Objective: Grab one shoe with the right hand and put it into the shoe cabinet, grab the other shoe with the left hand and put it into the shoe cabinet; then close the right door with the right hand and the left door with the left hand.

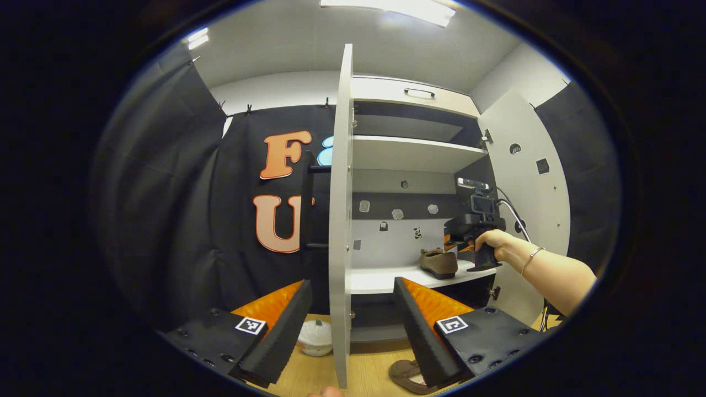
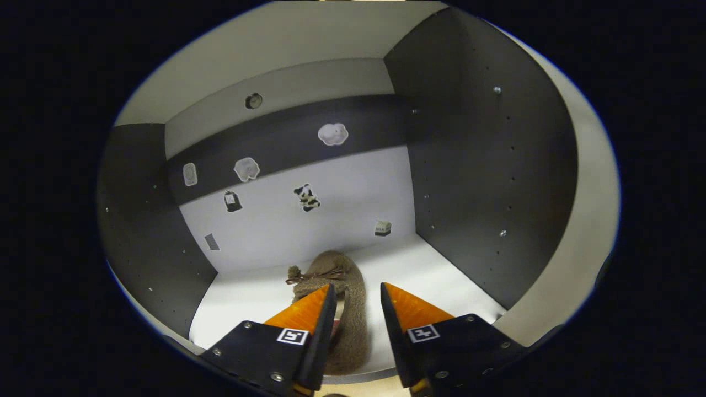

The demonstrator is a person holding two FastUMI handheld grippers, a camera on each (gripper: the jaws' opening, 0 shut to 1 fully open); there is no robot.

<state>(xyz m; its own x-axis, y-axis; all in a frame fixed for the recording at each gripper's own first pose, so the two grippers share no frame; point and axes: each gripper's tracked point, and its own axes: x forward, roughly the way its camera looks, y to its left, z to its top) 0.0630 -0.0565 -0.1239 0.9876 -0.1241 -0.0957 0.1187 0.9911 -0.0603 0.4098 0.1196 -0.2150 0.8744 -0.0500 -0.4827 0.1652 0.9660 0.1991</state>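
Right tongs (image 2: 353, 300) are sitting inside the cabinet (image 2: 485, 165) with the jaws parted; the shoe (image 2: 347, 331) is lying on the shelf (image 2: 248, 300) between the fingers, and I am not seeing both pads pressing on it, so I am reading them as open and the shoe as resting on the board. Seen from the left gripper view, a hand (image 1: 492, 241) is holding that gripper at the shelf beside the shoe (image 1: 439, 262). Left tongs (image 1: 353, 309) are hanging open and empty in front of the left door (image 1: 341, 220), whose edge is standing between the fingers without touching either, as far as I can tell. The second shoe (image 1: 405, 374) is lying on the floor just below, partly hidden behind the right finger.

I am judging these shoes as light, soft and floppy, with a fuzzy upper that should not slip. For the floor shoe I am planning to pinch the side wall at the opening, near the middle, so the toe is not drooping on the lift.
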